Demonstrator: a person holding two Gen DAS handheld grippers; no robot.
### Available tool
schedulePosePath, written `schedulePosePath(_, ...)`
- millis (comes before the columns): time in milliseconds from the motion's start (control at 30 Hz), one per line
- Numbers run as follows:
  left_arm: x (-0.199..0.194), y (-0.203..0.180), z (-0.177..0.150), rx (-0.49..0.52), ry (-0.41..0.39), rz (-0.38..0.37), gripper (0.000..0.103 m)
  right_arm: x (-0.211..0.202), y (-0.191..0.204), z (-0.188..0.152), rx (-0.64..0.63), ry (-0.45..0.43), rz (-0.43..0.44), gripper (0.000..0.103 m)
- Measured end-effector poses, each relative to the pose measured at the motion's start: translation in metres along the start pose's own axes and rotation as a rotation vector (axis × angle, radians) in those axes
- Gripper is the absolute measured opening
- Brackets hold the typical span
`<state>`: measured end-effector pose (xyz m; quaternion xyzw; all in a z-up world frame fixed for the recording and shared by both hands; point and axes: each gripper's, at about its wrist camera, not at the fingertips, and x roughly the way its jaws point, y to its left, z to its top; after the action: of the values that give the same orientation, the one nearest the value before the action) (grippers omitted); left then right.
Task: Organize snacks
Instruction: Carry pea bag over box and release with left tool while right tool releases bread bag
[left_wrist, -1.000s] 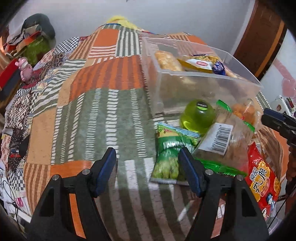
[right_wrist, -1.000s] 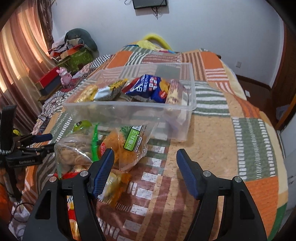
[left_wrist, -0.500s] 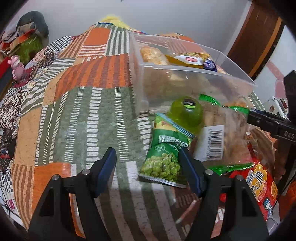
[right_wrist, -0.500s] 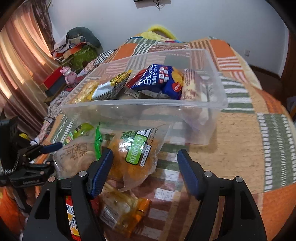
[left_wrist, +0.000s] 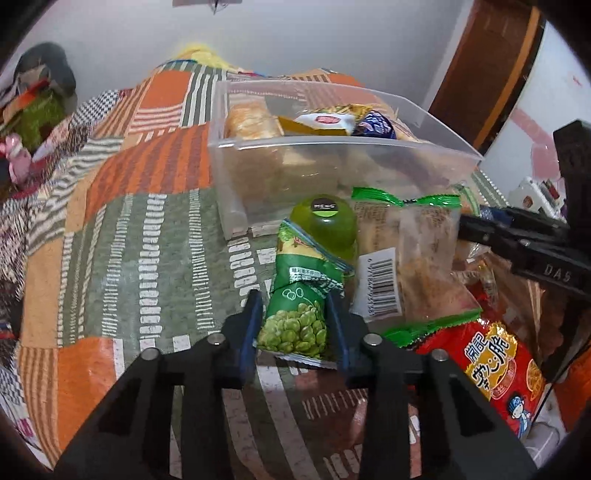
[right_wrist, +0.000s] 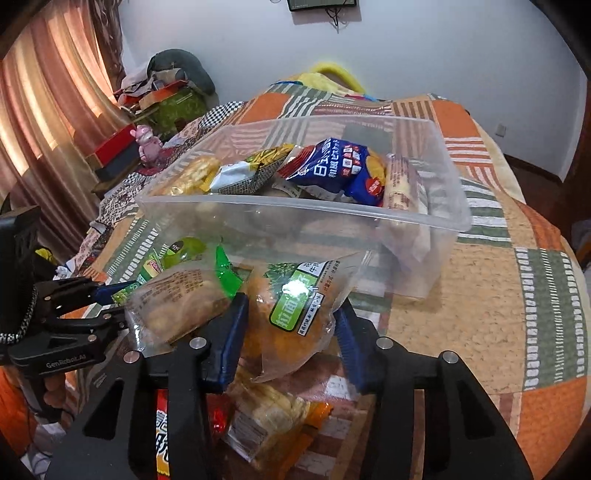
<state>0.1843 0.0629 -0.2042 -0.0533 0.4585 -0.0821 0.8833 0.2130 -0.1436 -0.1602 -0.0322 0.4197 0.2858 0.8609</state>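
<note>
Green is the packet your left gripper (left_wrist: 295, 317) has just closed on: the pea snack bag (left_wrist: 297, 310) sits pinched between the blue pads near its lower end, resting on the patchwork bedspread (left_wrist: 129, 229). Just behind it stands a green jelly cup (left_wrist: 325, 225), touching the front wall of the clear plastic bin (left_wrist: 332, 173).

Your right gripper (right_wrist: 290, 332) has also just closed, and its pads press both sides of the clear bag of orange noodles with the green label (right_wrist: 295, 314). That bag leans against the near wall of the bin, on top of other loose packets. To its left lies a clear bag of brown biscuits (right_wrist: 177, 299), and beneath it a yellow-wrapped packet (right_wrist: 269, 417). A red snack packet (left_wrist: 491, 354) lies at the bed's near edge, to the right of the pea bag.

Inside the bin you already have a blue packet (right_wrist: 340, 170), a pale wrapped roll (right_wrist: 399, 184) and several yellow ones.
</note>
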Motion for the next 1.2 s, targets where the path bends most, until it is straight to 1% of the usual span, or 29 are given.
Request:
schedulePosePath(67,-0.005,-0.003,-0.001,0.005,-0.009,0.000,0.023,-0.005,-0.003,0.000,0.001,-0.011,-0.010,0.039)
schedulePosePath(133,-0.012,-0.006,-0.002,0.003,-0.021,0.012,0.021,-0.012,-0.004,-0.001,-0.001,-0.023,-0.023,0.039)
schedulePosePath(267,-0.024,-0.006,-0.004,-0.001,-0.037,0.053,0.021,-0.023,-0.008,-0.003,-0.001,-0.048,-0.039,0.038)
schedulePosePath(367,-0.039,-0.007,-0.007,0.004,-0.067,0.080,0.020,-0.034,-0.012,-0.002,0.007,-0.073,-0.049,0.038)
schedulePosePath(467,-0.056,-0.008,-0.003,0.003,-0.104,0.096,0.020,-0.045,-0.014,0.000,0.014,-0.103,-0.057,0.038)
schedulePosePath(567,-0.071,-0.008,0.009,0.002,-0.151,0.115,0.020,-0.054,-0.015,0.006,0.017,-0.135,-0.061,0.038)
schedulePosePath(767,-0.087,-0.013,0.035,-0.002,-0.231,0.103,0.020,-0.070,-0.013,0.019,0.017,-0.204,-0.068,0.038)
schedulePosePath(1000,-0.081,-0.016,0.064,-0.011,-0.276,0.087,0.020,-0.070,-0.011,0.041,0.018,-0.260,-0.065,0.038)
schedulePosePath(1200,-0.067,-0.015,0.090,-0.023,-0.291,0.081,0.020,-0.047,-0.006,0.060,0.011,-0.265,-0.060,0.038)
